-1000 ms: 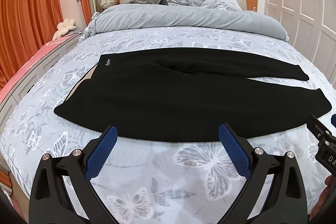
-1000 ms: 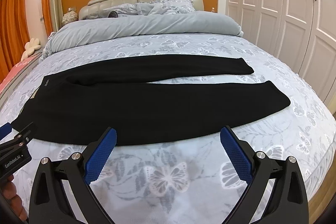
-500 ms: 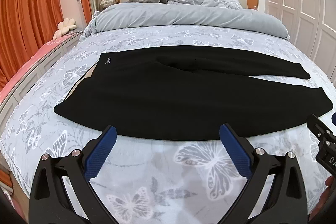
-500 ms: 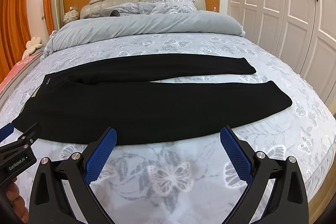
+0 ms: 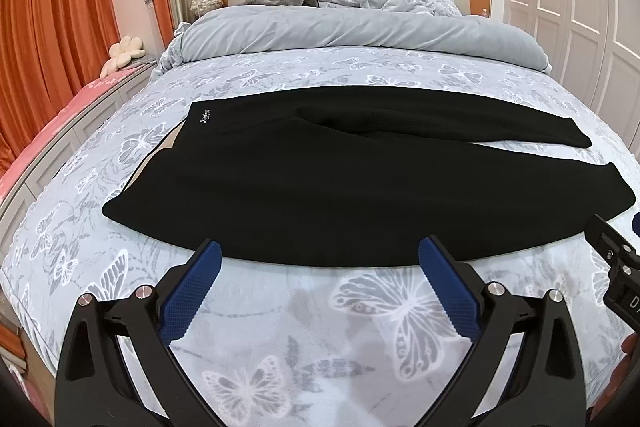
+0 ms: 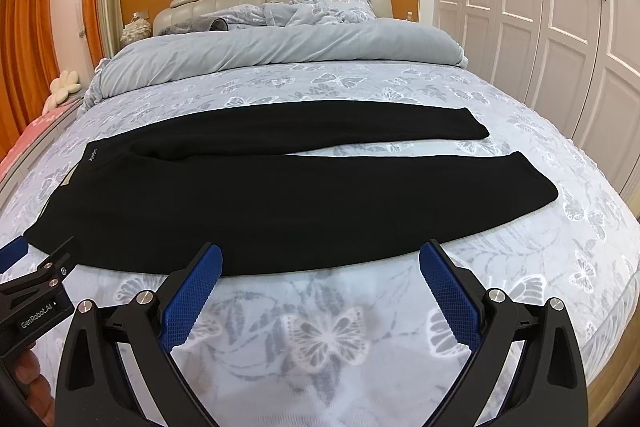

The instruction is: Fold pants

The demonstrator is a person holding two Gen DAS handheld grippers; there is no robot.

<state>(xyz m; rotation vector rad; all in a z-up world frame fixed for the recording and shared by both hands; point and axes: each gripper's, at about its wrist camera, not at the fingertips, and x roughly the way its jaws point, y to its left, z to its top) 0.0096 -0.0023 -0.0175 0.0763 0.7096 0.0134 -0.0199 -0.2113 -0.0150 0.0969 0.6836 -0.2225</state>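
Bed [image 5: 280, 311], one, butterfly-print cover; rolled grey duvet [image 5: 360, 31] at the head. Pants [image 5: 320, 187], one black pair, flat across the middle, waistband left, two legs running right with a strip of cover between the cuffs. Bare cover along the near edge. Left hand-held gripper [image 5: 319, 255] and right hand-held gripper [image 6: 320, 257] both spread wide, empty, just short of the near hem.

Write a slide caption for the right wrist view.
Open right gripper poised before black pants laid flat across a butterfly-print bed.
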